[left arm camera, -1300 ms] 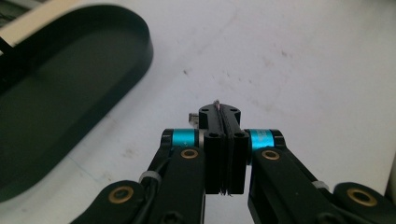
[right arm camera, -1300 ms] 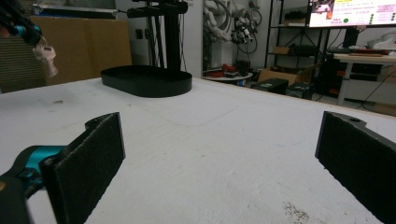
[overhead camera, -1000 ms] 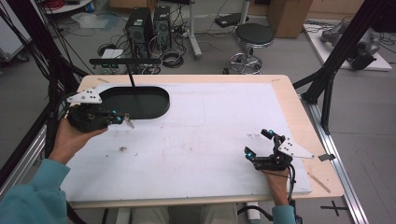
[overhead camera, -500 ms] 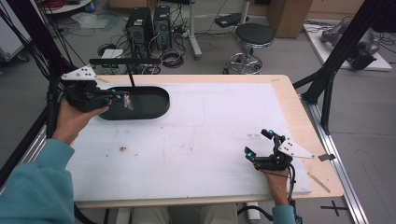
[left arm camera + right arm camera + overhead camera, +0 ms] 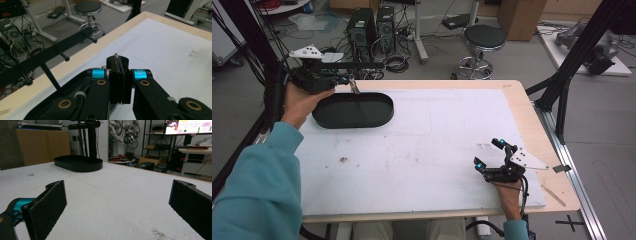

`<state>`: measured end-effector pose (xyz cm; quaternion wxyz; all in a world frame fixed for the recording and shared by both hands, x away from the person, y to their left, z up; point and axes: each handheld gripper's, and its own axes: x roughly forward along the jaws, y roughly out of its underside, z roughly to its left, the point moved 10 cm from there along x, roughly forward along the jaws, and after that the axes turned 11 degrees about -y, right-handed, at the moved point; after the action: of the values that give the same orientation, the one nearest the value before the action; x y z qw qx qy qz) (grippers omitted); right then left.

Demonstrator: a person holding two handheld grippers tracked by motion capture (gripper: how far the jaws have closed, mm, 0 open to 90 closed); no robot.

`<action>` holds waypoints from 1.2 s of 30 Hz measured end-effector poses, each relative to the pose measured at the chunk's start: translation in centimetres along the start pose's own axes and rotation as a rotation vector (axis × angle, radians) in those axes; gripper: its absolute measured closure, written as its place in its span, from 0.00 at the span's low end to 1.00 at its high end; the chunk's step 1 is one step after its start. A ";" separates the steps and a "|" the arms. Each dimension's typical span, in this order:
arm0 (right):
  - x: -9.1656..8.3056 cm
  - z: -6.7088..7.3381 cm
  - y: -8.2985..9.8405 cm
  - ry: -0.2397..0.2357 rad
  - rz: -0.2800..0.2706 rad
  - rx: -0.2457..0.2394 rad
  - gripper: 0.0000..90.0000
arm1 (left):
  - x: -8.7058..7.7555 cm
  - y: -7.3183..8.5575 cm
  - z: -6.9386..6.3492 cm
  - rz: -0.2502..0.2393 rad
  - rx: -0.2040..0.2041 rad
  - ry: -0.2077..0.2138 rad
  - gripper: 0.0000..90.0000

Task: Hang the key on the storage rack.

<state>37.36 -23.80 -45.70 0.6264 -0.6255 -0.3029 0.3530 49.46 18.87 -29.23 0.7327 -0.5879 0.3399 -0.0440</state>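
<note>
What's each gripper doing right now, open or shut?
Left gripper: shut on a small metal piece, above the black tray.
Right gripper: open, empty, low over the table.

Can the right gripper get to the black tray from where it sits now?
Probably yes: the right gripper sits open on the white mat, with bare surface between it and the black tray. It's a long diagonal reach, though.

High view: overhead, facing forward-down on table [image 5: 437,145]. Gripper views: low, close along jaws; all share black tray [image 5: 353,110].
</note>
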 end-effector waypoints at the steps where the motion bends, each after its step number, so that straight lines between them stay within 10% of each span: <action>1: 0.0 0.0 0.0 0.000 0.000 0.000 0.01 | 0.4 -0.2 0.3 0.000 -0.002 -0.014 0.98; 36: 0.0 0.0 0.0 0.002 -0.001 0.005 0.01 | 6.7 1.6 3.5 0.067 -0.088 -0.167 0.98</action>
<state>37.37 -23.82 -45.70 0.6283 -0.6244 -0.3017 0.3528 55.99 19.13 -33.34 0.7330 -0.6094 0.2989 0.0447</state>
